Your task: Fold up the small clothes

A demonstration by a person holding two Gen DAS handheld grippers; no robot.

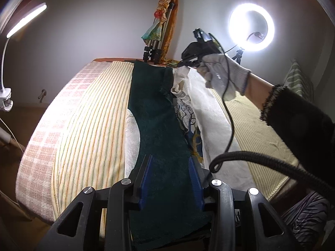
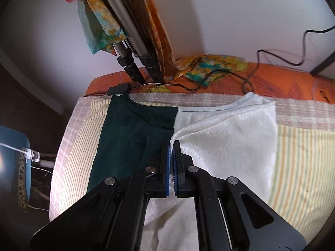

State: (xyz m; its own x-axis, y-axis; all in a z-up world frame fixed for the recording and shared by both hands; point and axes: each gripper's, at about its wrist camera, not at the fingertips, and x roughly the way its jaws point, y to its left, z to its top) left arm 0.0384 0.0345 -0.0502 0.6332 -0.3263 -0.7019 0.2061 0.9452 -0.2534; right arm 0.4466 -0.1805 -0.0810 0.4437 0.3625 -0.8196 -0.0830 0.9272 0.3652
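Dark green garment (image 1: 159,129) flat on striped bedspread (image 1: 92,125), left gripper (image 1: 170,167) released, fingers spread just above it. White fleecy garment (image 2: 226,144) beside it, edge clamped by right gripper (image 2: 172,146). Both likely soft, light, limp; best pinched at hems. Printed layer underneath mostly hidden.

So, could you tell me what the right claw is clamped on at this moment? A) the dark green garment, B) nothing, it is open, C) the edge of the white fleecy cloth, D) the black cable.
C: in the right wrist view the right claw has its blue pads shut on the folded edge of the white fleecy cloth, with the dark green garment lying just to its left, ungripped.
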